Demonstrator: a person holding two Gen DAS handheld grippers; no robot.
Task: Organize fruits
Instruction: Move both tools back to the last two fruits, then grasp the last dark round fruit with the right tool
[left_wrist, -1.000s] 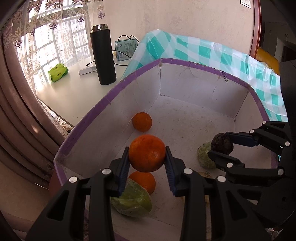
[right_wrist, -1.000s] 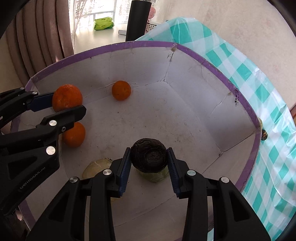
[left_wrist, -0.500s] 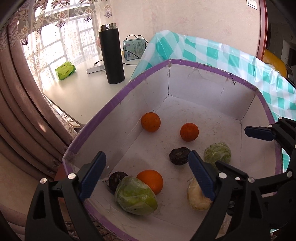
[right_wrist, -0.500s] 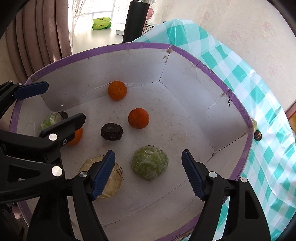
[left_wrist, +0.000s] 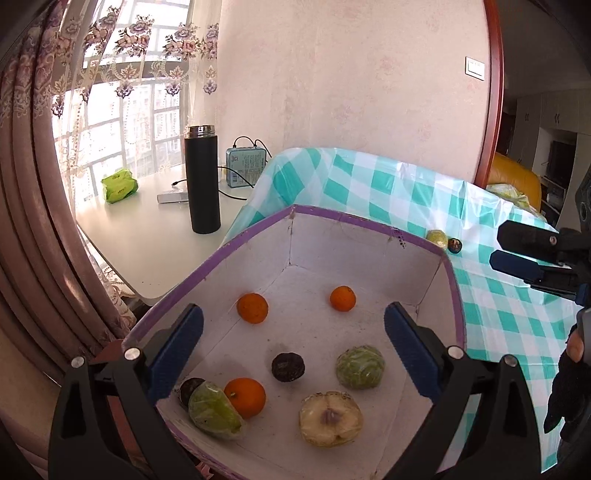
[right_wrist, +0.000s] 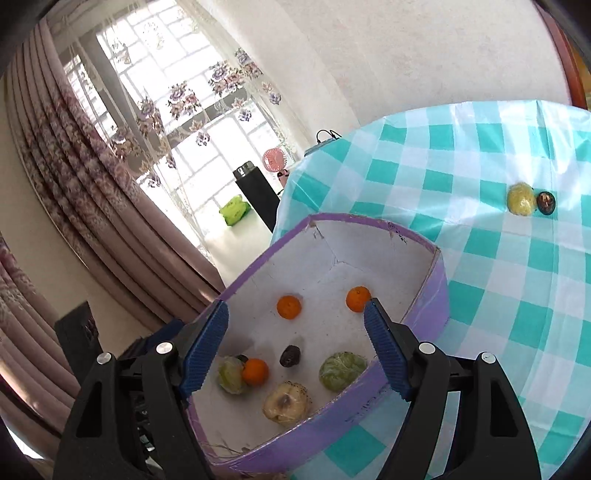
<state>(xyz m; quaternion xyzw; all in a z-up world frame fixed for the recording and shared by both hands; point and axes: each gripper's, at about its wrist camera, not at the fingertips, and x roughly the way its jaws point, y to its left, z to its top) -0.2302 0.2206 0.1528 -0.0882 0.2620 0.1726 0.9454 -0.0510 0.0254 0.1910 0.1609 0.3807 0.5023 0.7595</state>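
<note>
A purple-rimmed cardboard box (left_wrist: 456, 295) (right_wrist: 432, 295) sits on the checked tablecloth. It holds three oranges (left_wrist: 252, 308) (left_wrist: 343, 298) (left_wrist: 245, 397), two dark round fruits (left_wrist: 288, 366), two green wrapped fruits (left_wrist: 360, 367) (left_wrist: 214, 410) and a pale yellow one (left_wrist: 330, 419). My left gripper (left_wrist: 293, 350) is open and empty above the box. My right gripper (right_wrist: 295, 347) is open and empty, higher above the box. A yellow fruit (right_wrist: 521, 199) and a dark fruit (right_wrist: 546, 202) lie on the cloth beyond the box.
A white side table to the left holds a black flask (left_wrist: 202, 180), a blue box with a cable (left_wrist: 245, 167) and a green packet (left_wrist: 120, 185). Curtains (left_wrist: 40, 221) hang at the left. The checked cloth (right_wrist: 498, 295) extends to the right of the box.
Both grippers opened, dropping an orange and a dark fruit into the box. Both have since lifted up and back from the box.
</note>
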